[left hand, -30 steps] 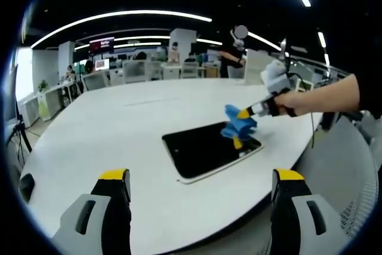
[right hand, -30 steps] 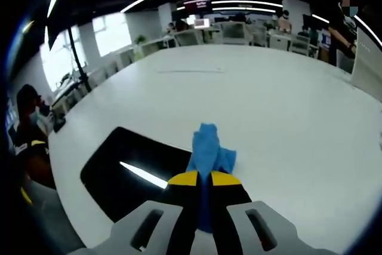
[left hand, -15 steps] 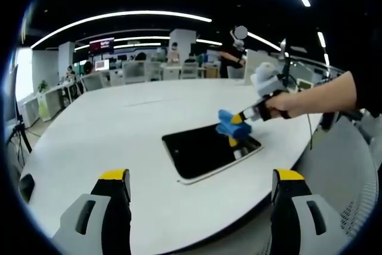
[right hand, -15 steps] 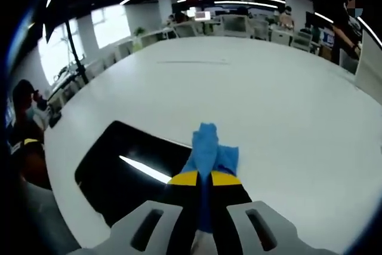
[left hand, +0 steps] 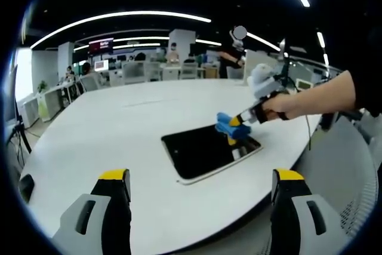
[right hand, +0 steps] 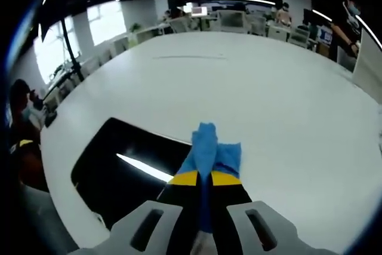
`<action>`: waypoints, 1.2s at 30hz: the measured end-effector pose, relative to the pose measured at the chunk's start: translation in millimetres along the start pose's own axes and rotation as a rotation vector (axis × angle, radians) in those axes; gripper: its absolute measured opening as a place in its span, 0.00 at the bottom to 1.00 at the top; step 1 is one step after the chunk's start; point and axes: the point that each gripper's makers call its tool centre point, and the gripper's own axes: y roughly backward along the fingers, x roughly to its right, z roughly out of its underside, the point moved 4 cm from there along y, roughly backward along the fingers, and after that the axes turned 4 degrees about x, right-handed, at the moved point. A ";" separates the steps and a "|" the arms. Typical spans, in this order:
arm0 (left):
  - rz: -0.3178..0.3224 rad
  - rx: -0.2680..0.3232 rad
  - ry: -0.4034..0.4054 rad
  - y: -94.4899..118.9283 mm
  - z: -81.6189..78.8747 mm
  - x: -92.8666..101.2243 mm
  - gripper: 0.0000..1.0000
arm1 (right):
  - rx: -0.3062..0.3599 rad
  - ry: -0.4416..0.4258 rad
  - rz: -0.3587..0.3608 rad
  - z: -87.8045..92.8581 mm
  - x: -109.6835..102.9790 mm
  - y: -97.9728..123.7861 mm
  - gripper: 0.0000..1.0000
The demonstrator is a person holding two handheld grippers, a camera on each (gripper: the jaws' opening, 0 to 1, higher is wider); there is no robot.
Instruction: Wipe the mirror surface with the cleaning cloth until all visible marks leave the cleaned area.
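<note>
Clearly the wiping is under way: the right gripper (right hand: 200,177), jaws clamped on the blue cloth (right hand: 210,154), rubs the mirror's (left hand: 206,147) near edge on the white table (left hand: 113,126). The left gripper (left hand: 201,177) hangs wide apart, empty (well back from the mirror). Next, likely, strokes across the rest of the glass.

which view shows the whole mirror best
The left gripper view: the mirror lies whole on the white table, all edges visible, with the blue cloth in the right tongs at its far end. In the right gripper view those tongs and the cloth cover one end of it.
</note>
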 end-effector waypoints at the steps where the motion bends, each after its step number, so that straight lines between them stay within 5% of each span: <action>1: -0.001 -0.001 0.000 -0.1 0.0 -0.1 0.98 | 0.000 -0.001 0.004 -0.3 0.9 -1.8 0.01; 12: 0.002 -0.007 -0.001 -0.4 0.7 1.1 0.98 | -0.013 -0.052 0.020 -2.3 -1.9 -4.6 0.00; 36: -0.001 -0.006 -0.005 0.8 0.7 0.7 0.99 | -0.015 -0.068 -0.042 -13.5 -56.8 -17.3 0.01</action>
